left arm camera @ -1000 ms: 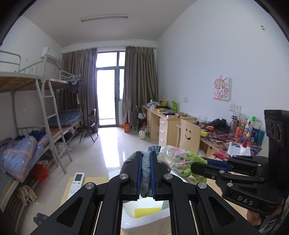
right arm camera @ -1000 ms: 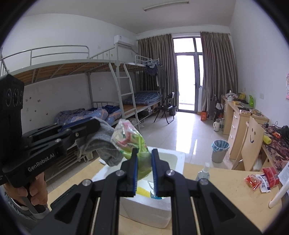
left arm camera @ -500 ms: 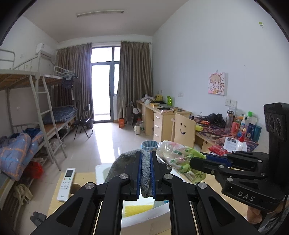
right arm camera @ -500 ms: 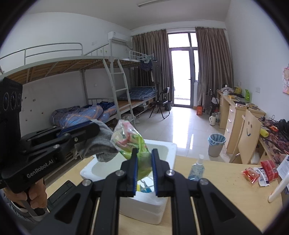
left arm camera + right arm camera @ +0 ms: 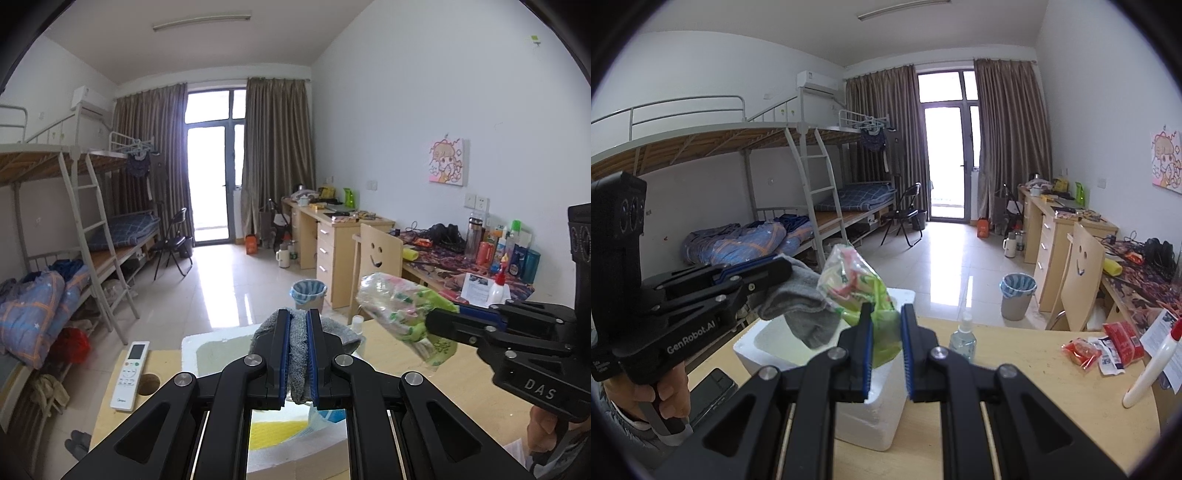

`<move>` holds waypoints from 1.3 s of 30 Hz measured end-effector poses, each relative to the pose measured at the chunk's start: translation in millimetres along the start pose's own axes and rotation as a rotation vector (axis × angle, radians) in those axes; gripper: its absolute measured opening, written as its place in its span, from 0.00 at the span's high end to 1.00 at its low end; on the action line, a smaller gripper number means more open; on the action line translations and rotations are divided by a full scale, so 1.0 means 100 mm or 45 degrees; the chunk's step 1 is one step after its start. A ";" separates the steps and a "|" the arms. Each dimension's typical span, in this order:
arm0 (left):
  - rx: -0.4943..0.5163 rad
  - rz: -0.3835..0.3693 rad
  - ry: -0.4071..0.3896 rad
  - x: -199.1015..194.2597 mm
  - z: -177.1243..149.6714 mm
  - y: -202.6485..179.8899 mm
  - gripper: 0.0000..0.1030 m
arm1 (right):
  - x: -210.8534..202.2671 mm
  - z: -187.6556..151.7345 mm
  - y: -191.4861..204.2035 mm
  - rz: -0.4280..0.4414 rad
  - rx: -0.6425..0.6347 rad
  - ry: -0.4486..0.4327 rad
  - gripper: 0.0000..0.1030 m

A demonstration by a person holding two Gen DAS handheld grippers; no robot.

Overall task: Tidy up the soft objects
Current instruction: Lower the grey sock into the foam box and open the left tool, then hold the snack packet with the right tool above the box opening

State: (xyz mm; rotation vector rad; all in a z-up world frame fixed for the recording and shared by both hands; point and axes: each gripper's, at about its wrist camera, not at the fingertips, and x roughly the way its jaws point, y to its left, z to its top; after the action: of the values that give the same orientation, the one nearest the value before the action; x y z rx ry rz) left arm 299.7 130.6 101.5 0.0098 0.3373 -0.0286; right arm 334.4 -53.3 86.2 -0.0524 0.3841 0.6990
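Count: 2 hand-held grippers, left and right. 1 grey sock, 1 plastic bag, 1 foam box. On the desk: 1 remote, 1 phone, 1 spray bottle, 1 white squeeze bottle, 2 red snack packs. On the floor: 1 bin, 1 folding chair.

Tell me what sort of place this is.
Most likely a shared dormitory room: metal bunk beds with a ladder along one wall, and a row of study desks with a chair along the other.
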 end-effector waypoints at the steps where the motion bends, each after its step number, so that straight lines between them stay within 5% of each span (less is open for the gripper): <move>1: -0.003 0.009 0.007 0.02 0.00 0.01 0.91 | 0.00 -0.01 -0.01 0.000 0.003 -0.001 0.83; 19: -0.027 0.063 0.142 0.22 -0.11 0.07 0.91 | -0.01 -0.05 0.03 -0.010 0.020 -0.008 0.83; 21: -0.024 0.066 0.147 0.23 -0.12 0.07 0.86 | -0.01 -0.05 0.03 -0.011 0.020 -0.009 0.83; 22: -0.022 0.067 0.150 0.23 -0.12 0.07 0.76 | -0.01 -0.05 0.03 -0.012 0.021 -0.007 0.83; 25: -0.031 0.079 0.160 0.24 -0.13 0.10 0.24 | -0.02 -0.05 0.03 -0.015 0.022 -0.008 0.83; 26: -0.034 0.086 0.155 0.23 -0.12 0.11 0.15 | -0.03 -0.05 0.03 -0.016 0.022 -0.009 0.83; 31: -0.073 0.117 0.092 0.12 -0.11 0.16 0.01 | -0.03 -0.04 0.05 -0.020 0.019 -0.012 0.83; 39: -0.066 0.160 0.032 -0.02 -0.13 0.16 0.01 | 0.03 -0.03 0.08 -0.006 0.019 0.009 0.83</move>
State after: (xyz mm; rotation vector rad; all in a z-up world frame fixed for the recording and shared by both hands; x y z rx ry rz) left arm 293.9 146.6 89.5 -0.0199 0.3621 0.1046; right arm 330.3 -46.2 82.9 -0.0415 0.3960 0.6914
